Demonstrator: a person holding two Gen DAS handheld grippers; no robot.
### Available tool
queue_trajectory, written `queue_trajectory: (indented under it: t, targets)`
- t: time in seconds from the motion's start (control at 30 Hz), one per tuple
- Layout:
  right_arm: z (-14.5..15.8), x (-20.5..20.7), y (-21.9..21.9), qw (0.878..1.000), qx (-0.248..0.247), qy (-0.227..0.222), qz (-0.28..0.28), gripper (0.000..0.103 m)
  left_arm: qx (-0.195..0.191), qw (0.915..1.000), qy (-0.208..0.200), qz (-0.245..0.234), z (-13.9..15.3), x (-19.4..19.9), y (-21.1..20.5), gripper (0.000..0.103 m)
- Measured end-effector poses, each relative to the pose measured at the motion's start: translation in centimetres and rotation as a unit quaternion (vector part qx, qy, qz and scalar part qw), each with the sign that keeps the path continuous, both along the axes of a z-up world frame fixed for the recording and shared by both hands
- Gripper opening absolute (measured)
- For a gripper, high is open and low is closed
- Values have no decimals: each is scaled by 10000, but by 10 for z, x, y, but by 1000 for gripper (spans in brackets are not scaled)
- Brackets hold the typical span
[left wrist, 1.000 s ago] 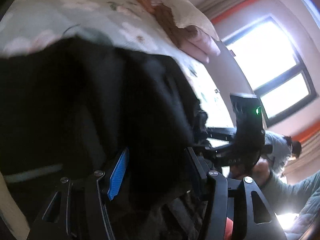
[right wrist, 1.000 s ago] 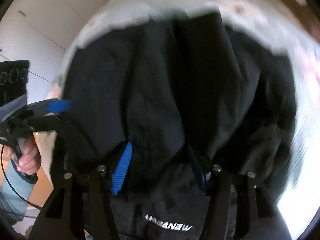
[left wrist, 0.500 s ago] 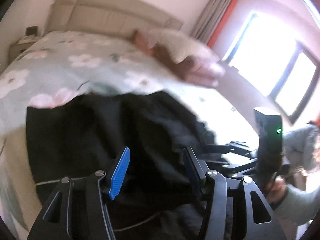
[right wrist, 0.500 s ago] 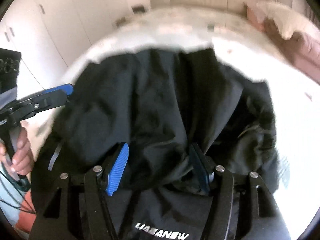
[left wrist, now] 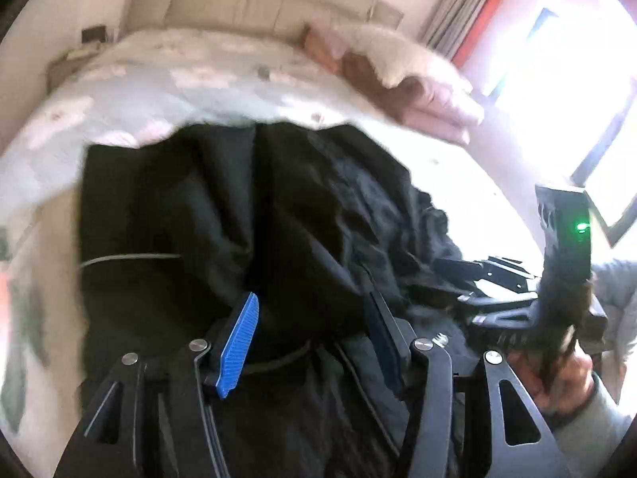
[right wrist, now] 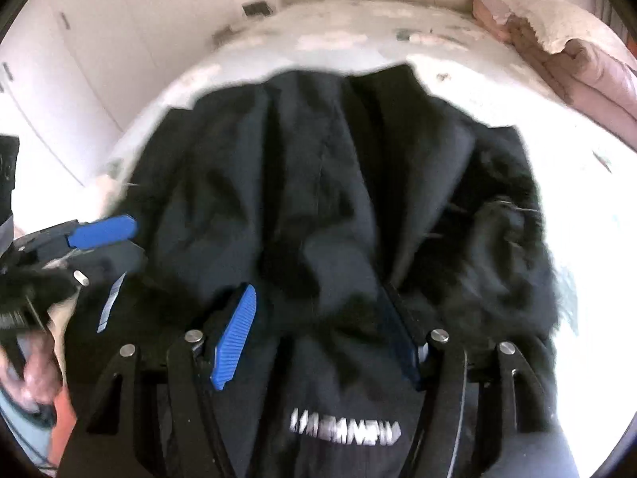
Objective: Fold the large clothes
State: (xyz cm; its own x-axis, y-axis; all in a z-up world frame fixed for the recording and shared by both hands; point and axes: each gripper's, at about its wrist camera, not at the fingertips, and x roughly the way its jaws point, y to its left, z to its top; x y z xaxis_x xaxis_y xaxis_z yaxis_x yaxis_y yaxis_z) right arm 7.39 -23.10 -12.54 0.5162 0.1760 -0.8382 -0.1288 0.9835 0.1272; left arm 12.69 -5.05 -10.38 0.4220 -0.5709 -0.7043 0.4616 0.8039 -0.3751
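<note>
A large black jacket [left wrist: 247, 215] lies bunched on the bed, with a fur-trimmed part at its right [right wrist: 509, 247] and white lettering near its lower edge [right wrist: 344, 432]. My left gripper [left wrist: 310, 318] has its jaws apart with black fabric bunched between the blue pads. My right gripper [right wrist: 318, 314] also has its jaws apart, with jacket fabric between them. Whether either one grips the cloth is not clear. The right gripper shows in the left wrist view [left wrist: 477, 275], and the left gripper in the right wrist view [right wrist: 99, 235].
The bed [left wrist: 167, 75] has a pale floral cover. Folded pink and cream bedding [left wrist: 418, 83] lies at its far right by the headboard [left wrist: 258, 4]. A bright window [left wrist: 597, 91] is at the right. White wardrobes [right wrist: 79, 40] stand at the left.
Both grippers have pulled back and tilted up from the jacket, so more of the bed, headboard and wardrobes shows. The jacket now lies lower and spread out in both views.
</note>
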Motion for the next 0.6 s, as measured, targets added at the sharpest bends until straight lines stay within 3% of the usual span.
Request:
queue_trajectory:
  t: [0.13, 0.27, 0.4, 0.6]
  targets:
    - [30, -55, -10, 9987, -281, -407, -105, 67, 149, 9993, -53, 327, 18, -48, 55, 57]
    - [46, -101, -33, 9976, -296, -433, -451, 67, 245, 9966, 313, 728, 14, -81, 113, 57]
    - [24, -136, -62, 9964, -120, -33, -835, 68, 70, 9890, 803, 1241, -12, -103, 170, 57]
    - [-7, -163, -97, 9909, -146, 388, -1278, 68, -422, 9659, 1743, 1866, -67, -119, 217, 57]
